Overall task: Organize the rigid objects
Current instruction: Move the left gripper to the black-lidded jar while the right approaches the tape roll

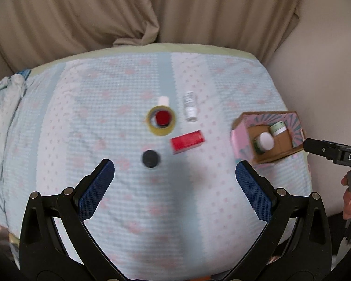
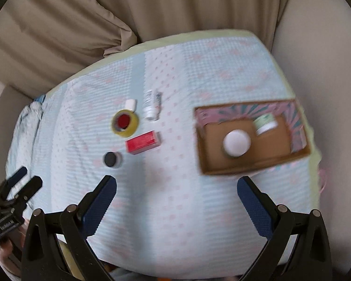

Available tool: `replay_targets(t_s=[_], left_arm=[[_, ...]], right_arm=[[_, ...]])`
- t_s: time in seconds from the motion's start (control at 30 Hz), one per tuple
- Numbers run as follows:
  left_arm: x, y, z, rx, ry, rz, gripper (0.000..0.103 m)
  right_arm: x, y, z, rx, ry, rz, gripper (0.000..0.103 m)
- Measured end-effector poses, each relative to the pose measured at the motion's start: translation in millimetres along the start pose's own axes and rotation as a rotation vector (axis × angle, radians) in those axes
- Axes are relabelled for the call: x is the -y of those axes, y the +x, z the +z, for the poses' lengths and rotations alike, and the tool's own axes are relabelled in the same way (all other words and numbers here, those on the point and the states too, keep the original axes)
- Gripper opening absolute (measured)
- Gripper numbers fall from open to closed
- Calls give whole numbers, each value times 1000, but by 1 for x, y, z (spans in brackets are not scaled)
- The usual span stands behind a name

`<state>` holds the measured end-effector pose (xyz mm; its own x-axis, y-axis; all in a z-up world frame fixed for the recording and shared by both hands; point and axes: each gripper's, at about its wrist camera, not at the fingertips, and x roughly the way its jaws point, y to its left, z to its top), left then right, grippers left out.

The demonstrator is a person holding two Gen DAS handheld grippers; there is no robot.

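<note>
- The bed (image 2: 166,222), under its blue dotted quilt, carries everything; take the cardboard box (image 2: 252,161) at its right side as your landmark.
- Inside the box a white-lidded jar (image 2: 236,143) stands near the front wall and a green-labelled jar (image 2: 265,122) lies behind it, so judge two items as stowed and the rest as waiting.
- Left of the box, well apart from it, sit a yellow tape roll (image 1: 162,121) with a red cap (image 1: 163,117) in its hole, a clear bottle (image 1: 190,106) lying on its side, a red carton (image 1: 187,141) and a dark round lid (image 1: 150,158); a small white piece (image 1: 163,100) lies just behind the roll, and blur hides what it is.
- Your left hand-held gripper (image 1: 175,175) is spread wide and empty, with the dark lid closest to it; come down over that lid and close across its rim, not its flat face.
- Your right hand-held gripper (image 2: 176,192) is likewise wide and empty, just in front of the box; hold it clear of the opening so the left can drop in beside the white-lidded jar.
</note>
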<state>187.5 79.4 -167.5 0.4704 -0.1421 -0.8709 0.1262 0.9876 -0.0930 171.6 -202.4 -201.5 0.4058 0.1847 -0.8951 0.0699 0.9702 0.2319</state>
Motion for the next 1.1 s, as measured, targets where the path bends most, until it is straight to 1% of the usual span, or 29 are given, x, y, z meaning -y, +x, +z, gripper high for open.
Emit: replay_targets(t_s=[0.07,0.17,0.33,0.43,0.53,0.6,0.67,0.73,0.83,0.9,0.97,1.1], left_arm=[[-28,5,1,-11,16,-13,103],[-59,18,5,-34,49,-31,103],[-92,48,11,-78,111,-49,103],[-104,73,11,-101,159,-63,103],[-108,102,7,-124,214,-76,103],[-108,122,2,-129,248,-94,103],[-106,141,-5,-121,285,-115,103],[-103,157,-13,-108,320,-130,103],[-97,191,-28,-88,383,-148,103],[-92,216,-40,-71,415,-161,103],[-87,242,-51,-56,440,-179,102],[-75,284,-68,-47,482,-174,97]], right_arm=[[-21,9,-7,-2,53,-8,103],[-45,21,-12,-3,119,-22,103],[-77,48,-14,-6,217,-24,103],[-93,68,-11,-2,225,-21,103],[-105,87,-6,11,197,-17,103],[-111,102,0,25,155,-13,103],[-118,117,7,47,86,-7,103],[-126,135,16,78,-17,-1,103],[-136,168,29,101,-186,14,103],[-140,192,35,98,-292,18,103],[-145,223,40,82,-392,41,103],[-151,278,50,45,-503,87,103]])
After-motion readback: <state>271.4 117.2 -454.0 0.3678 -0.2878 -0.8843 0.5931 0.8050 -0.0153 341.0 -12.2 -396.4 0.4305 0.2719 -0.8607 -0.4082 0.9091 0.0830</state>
